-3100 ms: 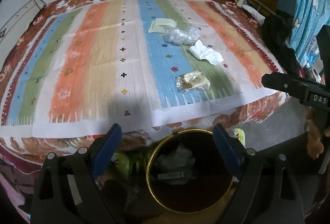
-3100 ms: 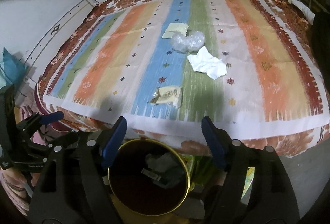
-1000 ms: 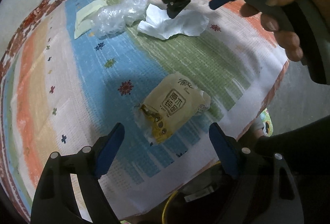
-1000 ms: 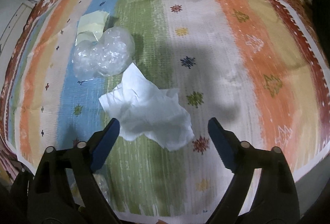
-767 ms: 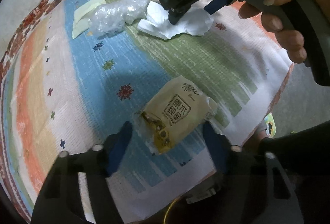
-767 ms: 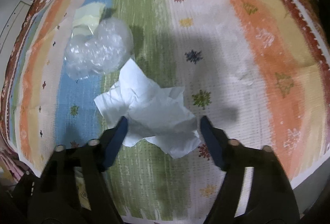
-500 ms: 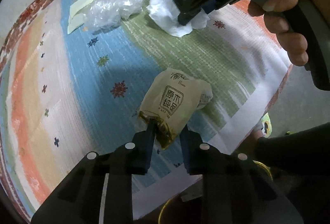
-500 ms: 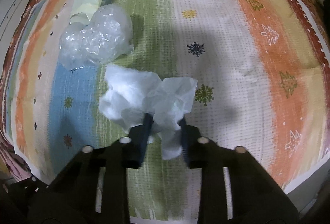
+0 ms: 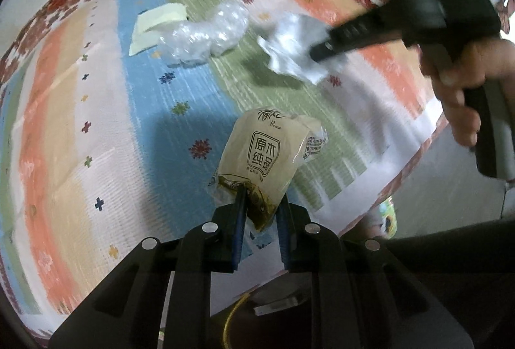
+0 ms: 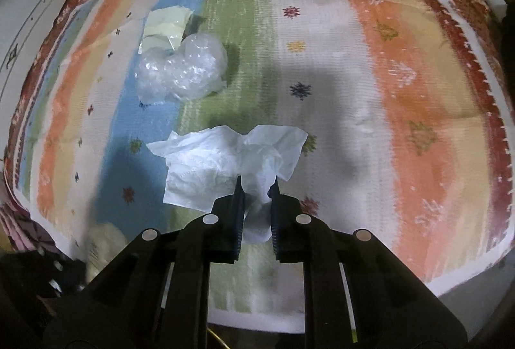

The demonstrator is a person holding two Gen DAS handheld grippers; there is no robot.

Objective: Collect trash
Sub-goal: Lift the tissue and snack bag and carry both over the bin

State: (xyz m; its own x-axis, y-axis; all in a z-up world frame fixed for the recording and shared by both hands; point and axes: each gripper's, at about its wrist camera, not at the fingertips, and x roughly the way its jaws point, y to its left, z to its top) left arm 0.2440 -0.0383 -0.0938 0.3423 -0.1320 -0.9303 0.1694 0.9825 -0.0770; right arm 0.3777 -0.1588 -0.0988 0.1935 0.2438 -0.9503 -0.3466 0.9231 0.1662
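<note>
Blue-padded jaws of the left gripper (image 9: 260, 204) have just been closing, and they are clamped on the lower end of the beige tissue packet (image 9: 265, 152), which tilts up off the striped cloth (image 9: 96, 140) with its printed face showing. Over on the other side, the right gripper (image 10: 257, 188) has just been closing too, and its jaws pinch the crumpled white tissue (image 10: 225, 162) at its near edge, the rest of the sheet fanning out ahead of them over the green and blue stripes. From the left wrist view that same tissue hangs blurred at the tip of the right gripper, with a person's hand (image 9: 463, 91) wrapped round the handle. Farther out on the cloth, a wad of clear bubble wrap (image 10: 182, 72) sits touching a pale yellow folded paper (image 10: 165, 24) behind it. Below the left gripper, a yellow bin rim (image 9: 230, 320) peeks out just past the cloth's edge.
</note>
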